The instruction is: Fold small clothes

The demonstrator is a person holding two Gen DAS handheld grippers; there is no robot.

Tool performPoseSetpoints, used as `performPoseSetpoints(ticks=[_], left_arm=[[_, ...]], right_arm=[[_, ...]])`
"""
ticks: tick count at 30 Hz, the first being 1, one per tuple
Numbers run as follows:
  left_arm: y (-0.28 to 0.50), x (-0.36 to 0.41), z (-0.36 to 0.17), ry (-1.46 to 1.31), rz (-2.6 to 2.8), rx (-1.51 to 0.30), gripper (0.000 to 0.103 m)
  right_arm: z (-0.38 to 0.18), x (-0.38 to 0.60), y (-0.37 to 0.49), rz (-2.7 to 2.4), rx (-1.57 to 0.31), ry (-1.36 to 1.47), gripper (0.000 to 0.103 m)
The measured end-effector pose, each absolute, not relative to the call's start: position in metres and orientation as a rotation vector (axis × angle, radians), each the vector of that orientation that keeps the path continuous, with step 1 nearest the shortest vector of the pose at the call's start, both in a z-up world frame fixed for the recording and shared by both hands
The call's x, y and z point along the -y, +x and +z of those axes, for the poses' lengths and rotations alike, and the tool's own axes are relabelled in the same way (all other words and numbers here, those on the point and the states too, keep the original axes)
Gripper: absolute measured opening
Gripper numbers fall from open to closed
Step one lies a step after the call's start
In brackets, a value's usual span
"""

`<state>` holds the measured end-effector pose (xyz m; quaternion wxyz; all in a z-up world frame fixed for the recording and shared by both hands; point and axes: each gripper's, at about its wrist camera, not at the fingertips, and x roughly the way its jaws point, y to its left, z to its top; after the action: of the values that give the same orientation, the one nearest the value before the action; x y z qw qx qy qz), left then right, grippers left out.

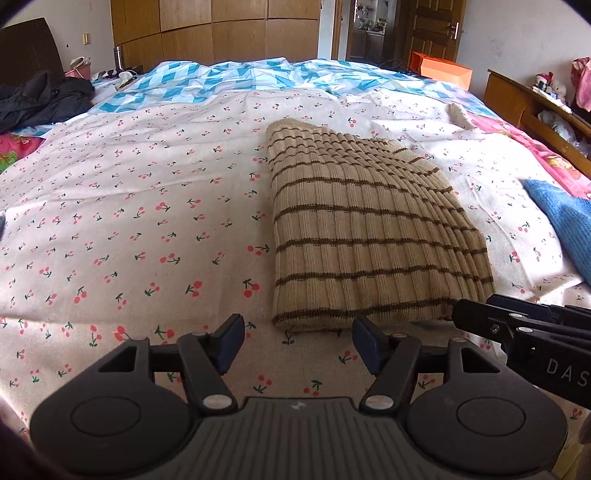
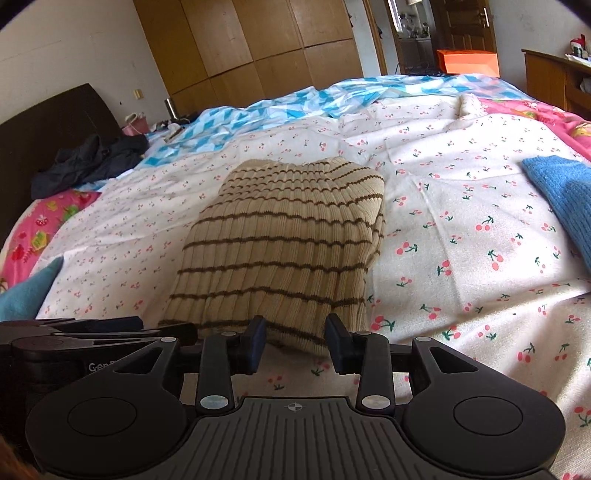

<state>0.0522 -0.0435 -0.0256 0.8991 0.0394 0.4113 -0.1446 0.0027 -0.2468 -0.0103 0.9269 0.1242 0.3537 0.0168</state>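
A beige ribbed knit garment with thin brown stripes (image 1: pixel 369 236) lies folded into a thick rectangle on the cherry-print sheet (image 1: pixel 129 221); in the right wrist view the garment (image 2: pixel 280 251) lies just ahead. My left gripper (image 1: pixel 299 341) stands open just short of the garment's near edge, nothing between its blue pads (image 1: pixel 231 343). My right gripper (image 2: pixel 295 343) is open too, its fingertips at the near hem without pressing on it. The right gripper's body (image 1: pixel 524 332) shows at the right in the left wrist view, and the left gripper's body (image 2: pixel 85 339) at the left in the right wrist view.
A blue knit garment (image 2: pixel 565 199) lies on the sheet to the right. A blue-and-white quilt (image 1: pixel 240 77) covers the far bed, dark clothing (image 1: pixel 40 99) lies at far left. A wooden wardrobe (image 1: pixel 214 29), an orange box (image 1: pixel 443 70) and a wooden shelf (image 1: pixel 517 96) stand beyond.
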Motion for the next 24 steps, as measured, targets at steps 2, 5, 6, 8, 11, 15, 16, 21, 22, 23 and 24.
performPoseSetpoints(ticks=[2, 5, 6, 8, 11, 15, 16, 21, 22, 23, 24], left_arm=[[0.046, 0.041, -0.027, 0.094, -0.299, -0.851, 0.072], [0.039, 0.038, -0.026, 0.1, -0.3, -0.839, 0.075], [0.037, 0.037, -0.025, 0.101, -0.299, -0.831, 0.076], [0.034, 0.036, -0.023, 0.106, -0.296, -0.821, 0.08], [0.03, 0.036, -0.02, 0.114, -0.294, -0.81, 0.082], [0.025, 0.037, -0.014, 0.119, -0.299, -0.792, 0.086], [0.025, 0.037, -0.012, 0.119, -0.301, -0.79, 0.087], [0.025, 0.039, -0.005, 0.127, -0.292, -0.782, 0.09], [0.025, 0.04, -0.005, 0.128, -0.289, -0.78, 0.09], [0.026, 0.04, -0.004, 0.129, -0.288, -0.78, 0.091], [0.026, 0.04, -0.005, 0.129, -0.288, -0.78, 0.091]], right_arm=[[-0.011, 0.243, -0.002, 0.038, -0.726, 0.257, 0.04], [-0.013, 0.238, -0.008, 0.032, -0.74, 0.263, 0.043], [-0.013, 0.236, -0.009, 0.032, -0.745, 0.262, 0.043], [-0.013, 0.232, -0.012, 0.026, -0.744, 0.244, 0.043], [-0.009, 0.231, -0.017, 0.016, -0.72, 0.239, 0.049], [-0.006, 0.235, -0.021, 0.008, -0.7, 0.259, 0.05], [-0.006, 0.235, -0.021, 0.007, -0.7, 0.26, 0.05], [-0.006, 0.238, -0.02, 0.008, -0.704, 0.281, 0.051], [-0.006, 0.239, -0.021, 0.009, -0.702, 0.286, 0.051], [-0.006, 0.238, -0.021, 0.01, -0.7, 0.288, 0.051], [-0.006, 0.239, -0.021, 0.009, -0.699, 0.29, 0.051]])
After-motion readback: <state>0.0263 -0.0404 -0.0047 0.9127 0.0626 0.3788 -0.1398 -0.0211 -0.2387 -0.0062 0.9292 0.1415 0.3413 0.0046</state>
